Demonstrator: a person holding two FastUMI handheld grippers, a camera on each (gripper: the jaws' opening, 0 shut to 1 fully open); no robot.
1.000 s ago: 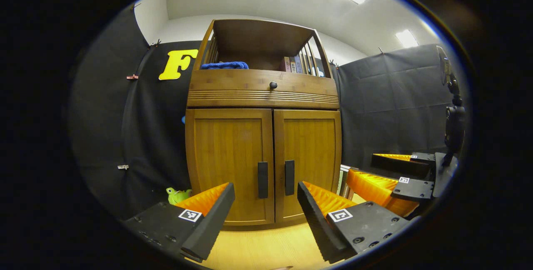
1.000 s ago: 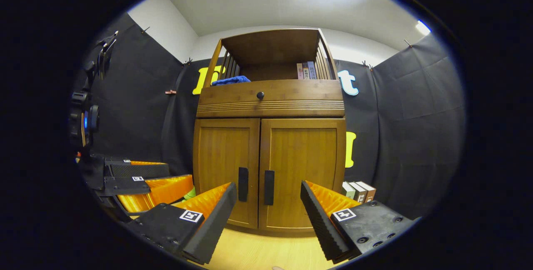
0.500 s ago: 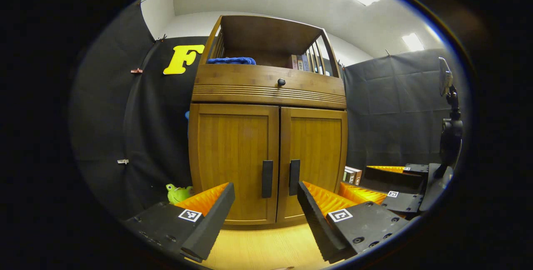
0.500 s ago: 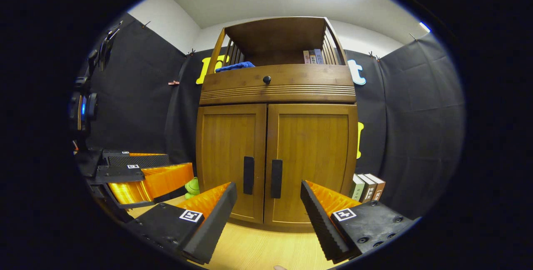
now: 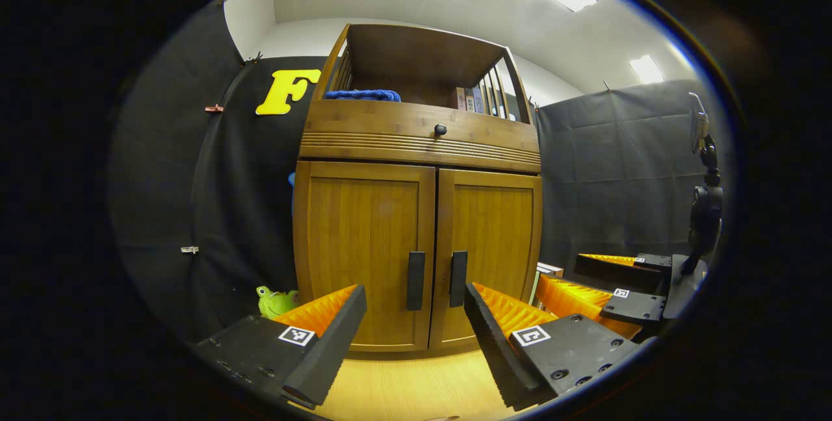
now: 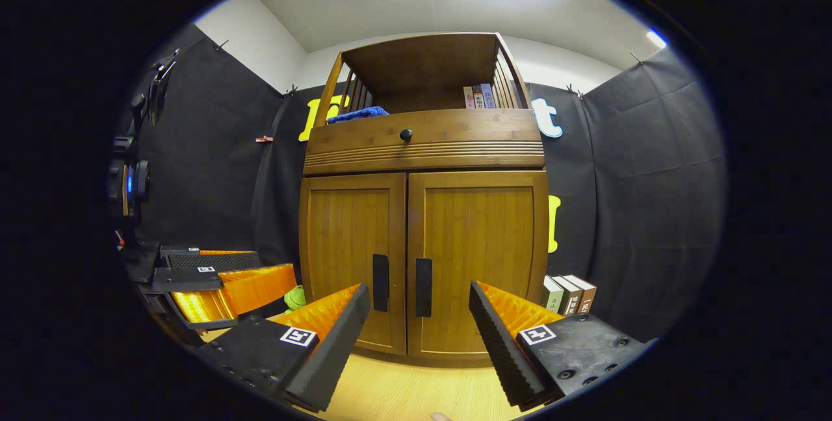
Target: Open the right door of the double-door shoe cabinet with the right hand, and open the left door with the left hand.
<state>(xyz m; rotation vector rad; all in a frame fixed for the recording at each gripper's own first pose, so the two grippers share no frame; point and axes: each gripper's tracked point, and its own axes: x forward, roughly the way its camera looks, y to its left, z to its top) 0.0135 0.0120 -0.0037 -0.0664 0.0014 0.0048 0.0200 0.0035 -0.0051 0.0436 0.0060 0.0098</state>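
Claws (image 5: 415,336) (image 6: 419,336) gape before shut doors (image 6: 422,258) (neither touching)

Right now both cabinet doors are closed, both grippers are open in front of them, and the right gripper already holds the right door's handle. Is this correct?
Not quite. The right gripper holds nothing: in the right gripper view its open fingers stand short of the right door's handle, not touching it. The rest is correct: both doors are closed, and the left gripper is open too.
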